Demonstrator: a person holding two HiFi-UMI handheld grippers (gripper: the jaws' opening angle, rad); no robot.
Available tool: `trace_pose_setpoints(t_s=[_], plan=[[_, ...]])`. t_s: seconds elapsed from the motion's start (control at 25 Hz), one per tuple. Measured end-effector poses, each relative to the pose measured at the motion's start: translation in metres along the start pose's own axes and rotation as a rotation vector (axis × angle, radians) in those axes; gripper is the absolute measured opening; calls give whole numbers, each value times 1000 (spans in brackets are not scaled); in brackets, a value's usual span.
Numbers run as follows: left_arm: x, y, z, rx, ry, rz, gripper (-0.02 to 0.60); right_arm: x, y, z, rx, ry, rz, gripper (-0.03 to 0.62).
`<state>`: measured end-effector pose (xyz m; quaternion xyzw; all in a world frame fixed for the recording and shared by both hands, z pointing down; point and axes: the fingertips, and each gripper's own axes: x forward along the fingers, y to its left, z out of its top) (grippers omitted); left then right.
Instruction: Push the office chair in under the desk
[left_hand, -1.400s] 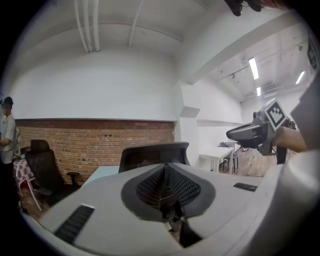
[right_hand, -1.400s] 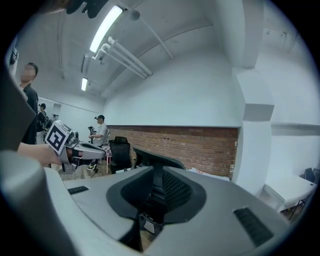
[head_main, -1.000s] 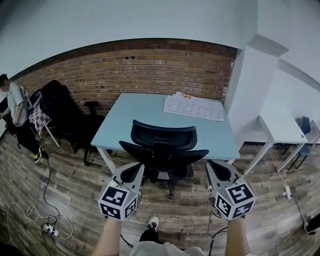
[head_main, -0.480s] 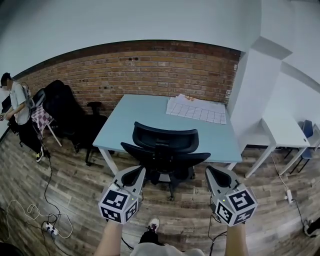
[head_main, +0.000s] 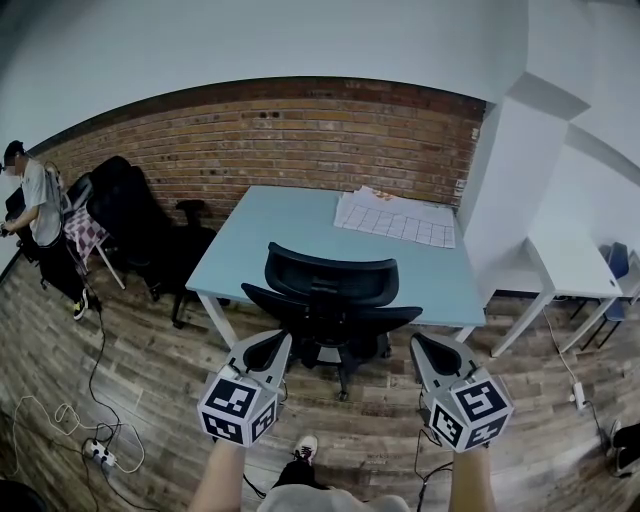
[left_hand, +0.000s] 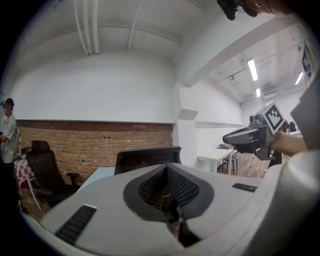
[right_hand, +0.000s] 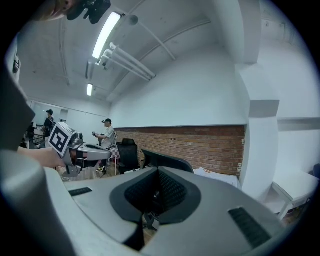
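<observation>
Two tongs counted in the head view, left tongs and right tongs, both closed and empty, held apart just short of the one office chair. Found that chair at the near edge of the one blue table, backrest toward the camera; how far under the top, not clear. Judged heavy but free-rolling, mesh back soft, frame stiff: if pushed, best taken at the backrest's rim. Left gripper view: tongs pressed together on nothing, backrest top beyond. Right gripper view: tongs likewise closed, same backrest ahead.
</observation>
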<state>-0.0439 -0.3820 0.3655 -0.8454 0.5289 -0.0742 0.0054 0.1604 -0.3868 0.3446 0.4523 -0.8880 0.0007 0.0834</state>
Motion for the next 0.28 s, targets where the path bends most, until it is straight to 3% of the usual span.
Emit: trace_pose_setpoints(t_s=[0.28], plan=[[6,1,-6,2,14,-2,5,8,-2,-3,-1,7,7,17]])
